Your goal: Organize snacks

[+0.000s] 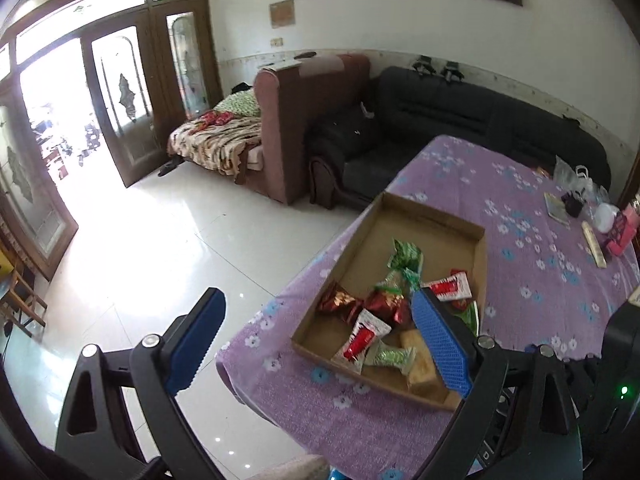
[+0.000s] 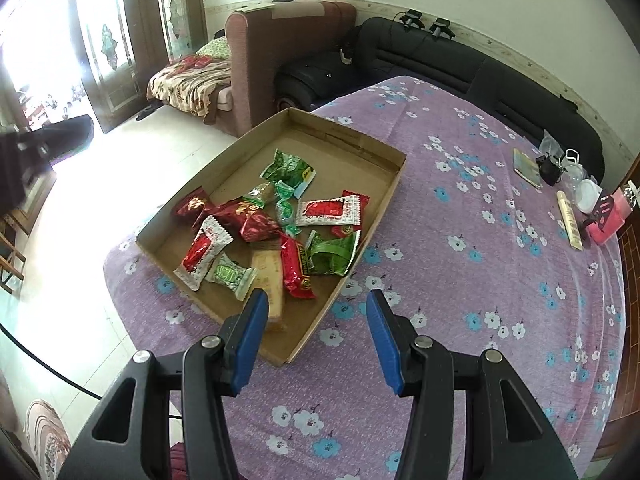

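Snack packets [image 2: 276, 232], red, green, white and tan, piled loose in shallow cardboard tray [image 2: 384, 188] at corner of purple flowered table [image 2: 480, 280]. Left gripper [image 1: 320, 340] spread wide, empty; right gripper [image 2: 316, 340] partly apart, empty.

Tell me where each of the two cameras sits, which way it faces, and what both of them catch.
Left wrist: sits on the left gripper, looking down past the table's left edge at the shallow brown cardboard tray of wrapped snacks; its blue-padded fingers stand wide apart, empty.
Right wrist: sits on the right gripper, looking down over the tray's near corner; its own fingers stand apart, empty.
Shared: the tray, the purple flowered tablecloth, the black sofa and the glass doors.
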Demonstrator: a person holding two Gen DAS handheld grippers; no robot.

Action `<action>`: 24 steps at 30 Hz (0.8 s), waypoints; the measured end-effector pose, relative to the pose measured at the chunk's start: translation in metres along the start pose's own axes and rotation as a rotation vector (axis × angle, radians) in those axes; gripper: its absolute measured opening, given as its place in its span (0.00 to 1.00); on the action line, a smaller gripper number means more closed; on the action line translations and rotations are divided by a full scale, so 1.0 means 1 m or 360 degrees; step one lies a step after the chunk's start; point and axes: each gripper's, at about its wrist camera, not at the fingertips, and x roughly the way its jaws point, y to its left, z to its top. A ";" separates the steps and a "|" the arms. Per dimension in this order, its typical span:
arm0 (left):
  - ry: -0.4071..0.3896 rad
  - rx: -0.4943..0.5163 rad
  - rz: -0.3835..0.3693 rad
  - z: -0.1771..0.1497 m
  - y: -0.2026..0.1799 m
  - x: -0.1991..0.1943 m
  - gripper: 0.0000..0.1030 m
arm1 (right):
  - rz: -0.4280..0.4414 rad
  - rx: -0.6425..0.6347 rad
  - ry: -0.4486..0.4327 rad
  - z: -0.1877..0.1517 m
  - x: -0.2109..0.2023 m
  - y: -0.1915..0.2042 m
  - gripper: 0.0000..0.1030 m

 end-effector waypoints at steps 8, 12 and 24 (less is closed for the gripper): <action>0.0073 0.0034 -0.0050 -0.004 -0.004 0.011 0.92 | 0.0004 0.0001 0.0008 0.000 0.002 0.005 0.52; 0.0091 0.0060 -0.0054 -0.002 -0.006 0.017 0.92 | 0.0005 0.0021 0.0013 0.001 0.004 0.005 0.52; 0.0190 0.0048 -0.0135 0.008 -0.008 0.043 0.92 | -0.0061 0.0116 0.0028 0.007 0.010 -0.006 0.53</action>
